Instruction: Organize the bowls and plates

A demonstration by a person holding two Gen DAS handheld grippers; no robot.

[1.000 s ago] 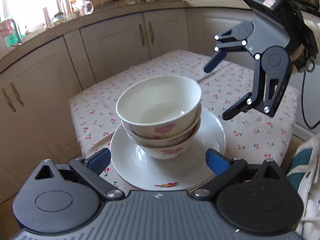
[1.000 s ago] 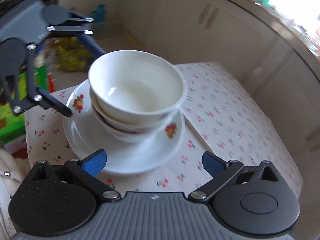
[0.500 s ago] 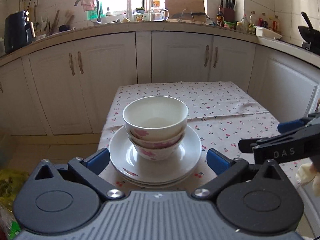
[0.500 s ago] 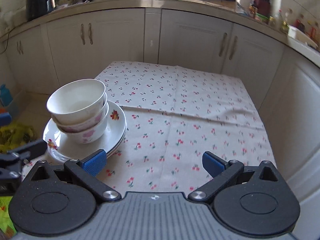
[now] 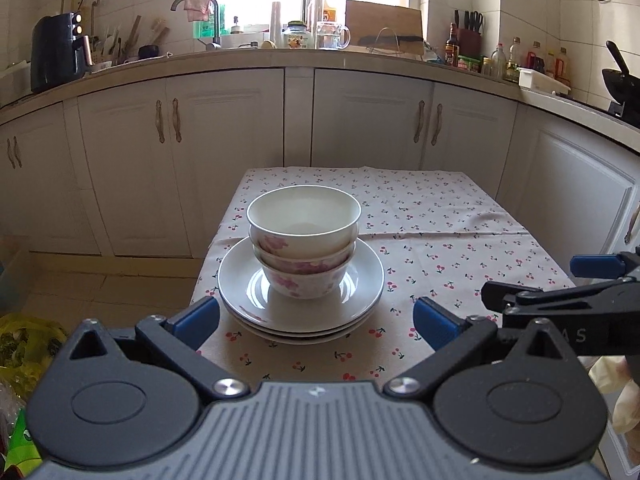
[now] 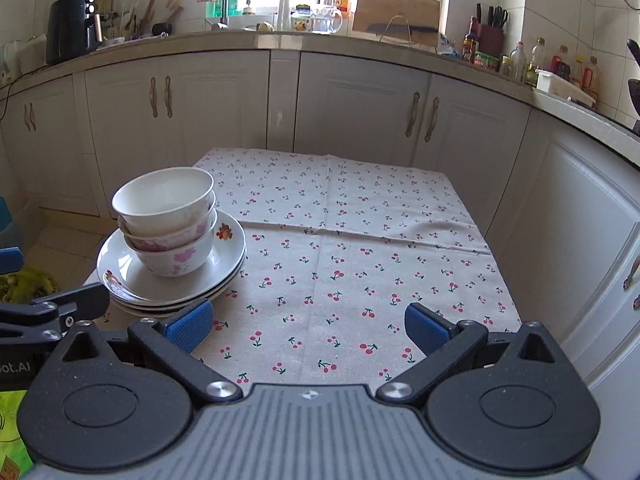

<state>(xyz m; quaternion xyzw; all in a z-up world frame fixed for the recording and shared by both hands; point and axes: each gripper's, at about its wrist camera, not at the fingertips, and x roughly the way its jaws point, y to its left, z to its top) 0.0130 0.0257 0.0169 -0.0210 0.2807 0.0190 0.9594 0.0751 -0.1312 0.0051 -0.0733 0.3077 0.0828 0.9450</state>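
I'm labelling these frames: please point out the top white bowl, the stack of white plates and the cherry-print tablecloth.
top white bowl (image 5: 304, 236), left wrist view, outer wall.
stack of white plates (image 5: 366, 276), left wrist view, bare right rim.
cherry-print tablecloth (image 6: 360, 264), right wrist view, bare middle.

Both wrist views face the window, near, sharing stacked bowls (image 5: 303, 236) (image 6: 166, 218).

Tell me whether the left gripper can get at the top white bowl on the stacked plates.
Probably yes: the left gripper is open and empty, the top white bowl sits straight ahead, and nothing lies between them.
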